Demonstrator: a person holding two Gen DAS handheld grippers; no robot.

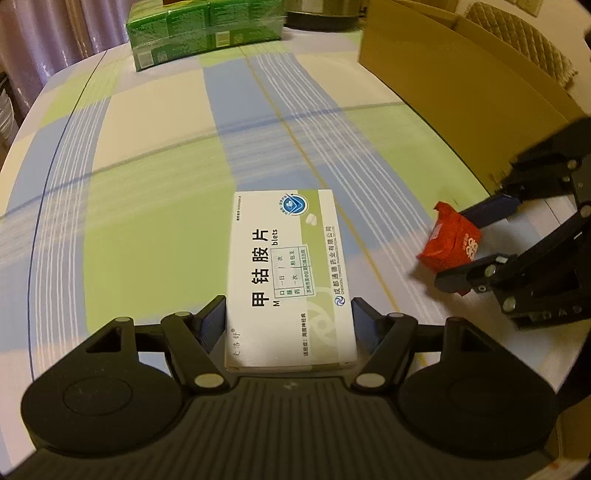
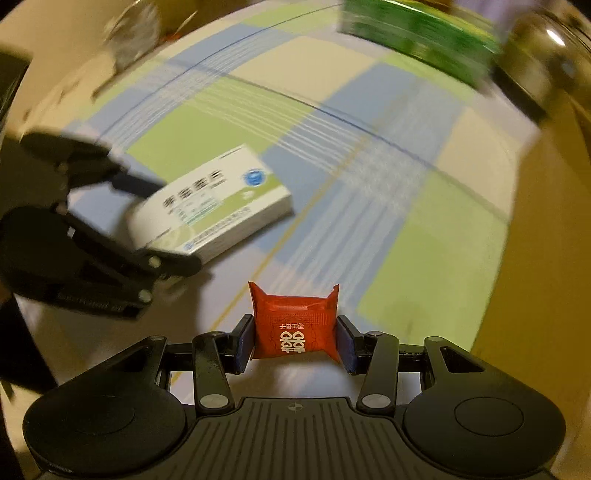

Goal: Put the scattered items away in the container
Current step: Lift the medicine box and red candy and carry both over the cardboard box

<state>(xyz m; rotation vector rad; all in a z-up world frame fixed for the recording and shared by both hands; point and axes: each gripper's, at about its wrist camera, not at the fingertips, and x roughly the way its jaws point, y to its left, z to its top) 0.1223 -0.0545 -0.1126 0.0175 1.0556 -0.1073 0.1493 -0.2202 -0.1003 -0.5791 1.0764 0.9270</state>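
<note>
A: Note for this moment. The left gripper [image 1: 288, 317] has its jaws clenched on the near end of the white pill box [image 1: 284, 273]; most of the box sticks out ahead of the jaws. The right gripper [image 2: 295, 341] has its jaws clamped on the red packet [image 2: 295, 325], one pad on each side.

B: Lifted or resting?

A: Cannot tell for the box. The right wrist view suggests its far end is off the counter [image 1: 155, 177], but that view is blurred. The packet looks clear of the cloth.

B: Risks?

A: First, the box is held only by its back end, so a quick swing could let it pivot or slide out of the jaws. Second, the packet is soft; it may squirm loose if the squeeze eases. Third, the two grippers are near each other, right of the left jaws, and could knock together if both head for the cardboard box [image 1: 454, 96] at once.

B: Room to move?

A: The cardboard box stands ahead and right of the left jaws, its near wall tall, so both items must rise over the rim. Ahead of both jaws the counter is open up to the green pack [image 1: 199, 33]. Right of the right jaws the brown wall is close.
</note>
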